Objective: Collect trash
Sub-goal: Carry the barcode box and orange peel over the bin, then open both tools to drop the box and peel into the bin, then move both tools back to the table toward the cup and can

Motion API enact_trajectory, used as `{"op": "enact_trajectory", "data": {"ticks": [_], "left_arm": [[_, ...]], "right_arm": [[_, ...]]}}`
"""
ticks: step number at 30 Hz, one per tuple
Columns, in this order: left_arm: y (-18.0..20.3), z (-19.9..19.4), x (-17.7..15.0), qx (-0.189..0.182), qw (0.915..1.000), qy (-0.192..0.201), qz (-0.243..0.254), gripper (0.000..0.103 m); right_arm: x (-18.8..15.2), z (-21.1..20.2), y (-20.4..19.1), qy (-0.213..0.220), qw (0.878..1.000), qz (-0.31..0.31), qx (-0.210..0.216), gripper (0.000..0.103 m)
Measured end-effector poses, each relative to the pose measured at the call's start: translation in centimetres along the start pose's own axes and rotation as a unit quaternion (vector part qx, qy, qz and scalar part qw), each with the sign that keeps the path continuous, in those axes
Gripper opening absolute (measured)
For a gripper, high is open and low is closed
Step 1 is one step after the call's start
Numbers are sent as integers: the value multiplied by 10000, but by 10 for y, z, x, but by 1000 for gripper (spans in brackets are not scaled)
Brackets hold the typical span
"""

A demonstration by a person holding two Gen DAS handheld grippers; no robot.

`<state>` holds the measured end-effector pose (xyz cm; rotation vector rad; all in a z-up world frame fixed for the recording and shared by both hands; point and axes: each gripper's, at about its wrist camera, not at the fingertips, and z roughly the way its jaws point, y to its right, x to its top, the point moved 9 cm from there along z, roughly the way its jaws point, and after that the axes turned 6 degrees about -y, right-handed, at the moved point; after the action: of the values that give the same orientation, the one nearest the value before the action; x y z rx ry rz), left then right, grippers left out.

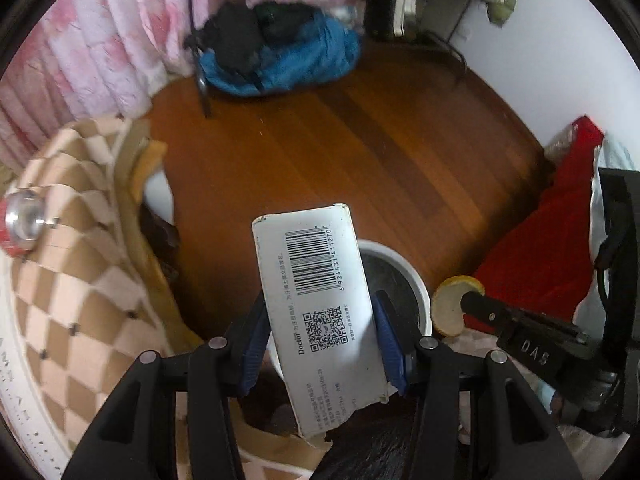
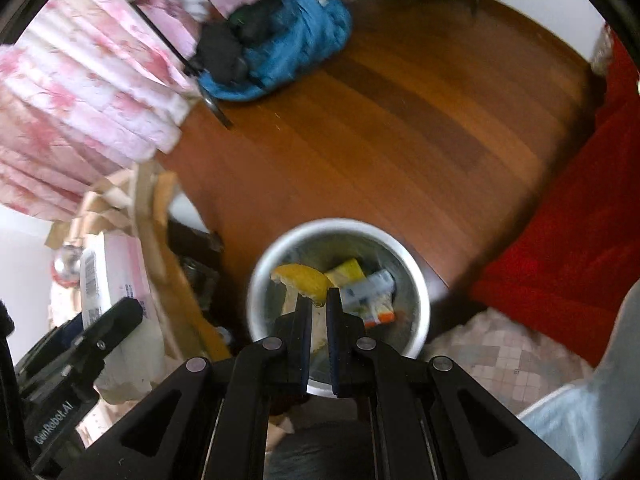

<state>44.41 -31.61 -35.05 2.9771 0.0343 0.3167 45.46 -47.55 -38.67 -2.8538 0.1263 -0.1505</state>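
Observation:
My left gripper [image 1: 320,312] is shut on a white carton [image 1: 316,300] with a barcode and QR code, holding it beside and above the white trash bin [image 1: 416,280]. My right gripper [image 2: 319,304] is shut on a yellow citrus peel [image 2: 302,278] and holds it over the bin [image 2: 420,292]. The peel also shows in the left wrist view [image 1: 450,306] at the tip of the right gripper. Inside the bin lie small yellow and white packages [image 2: 366,292].
The bin stands on a wooden floor [image 1: 360,152]. A checkered cloth [image 1: 76,264] with a red can [image 1: 20,220] lies left. A blue and black bundle [image 1: 280,56] and pink bedding [image 1: 100,40] are far back. Red fabric [image 2: 568,240] lies right.

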Motion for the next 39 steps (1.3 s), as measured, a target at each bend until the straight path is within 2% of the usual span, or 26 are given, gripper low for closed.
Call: {"op": "enact_trajectory", "data": {"ticks": [3,7,14,15,16,17,18,19,21,24,27,34,39], "left_arm": [[8,23,-1,-15,9997,-224,74,47],[17,46,-6,-103,9986,-506,109,50],[12,51,-7,-38,9981,-610,-50,55],[12,51,-6,-44,9981,-613,-62,60],[9,51,-6,-49,9981,-613,-71,66],[9,49,-5,-26,9982,-592,-65,82],[7,47,-5,12,9984,-560,-43,94],[6,45,-5,42,9985,-540,-35,96],[3,40,-6,83,9986,-525,-38,97],[-2,32,-6,191,9989,-431,-56,97],[-6,21,-6,292,9990,-336,-93,97],[-16,-10,-5,296,9994,-93,-140,97],[-19,-40,-3,338,9992,135,-150,97]], "right_arm": [[-3,29,24,-274,9995,108,-99,7],[-6,53,37,-501,9984,244,-108,7],[-6,68,38,-699,9968,234,-301,9],[-8,70,39,-755,9962,229,-364,15],[-7,70,41,-785,9958,229,-406,32],[-8,69,42,-805,9954,240,-451,43],[-9,68,44,-802,9953,263,-485,62],[-9,66,45,-785,9951,276,-532,71],[-10,61,47,-756,9949,271,-612,74],[-13,55,48,-797,9936,231,-768,103],[-17,47,48,-816,9921,200,-937,103],[-22,25,38,-812,9918,147,-973,103],[-23,-6,24,-639,9936,51,-934,103]]}}
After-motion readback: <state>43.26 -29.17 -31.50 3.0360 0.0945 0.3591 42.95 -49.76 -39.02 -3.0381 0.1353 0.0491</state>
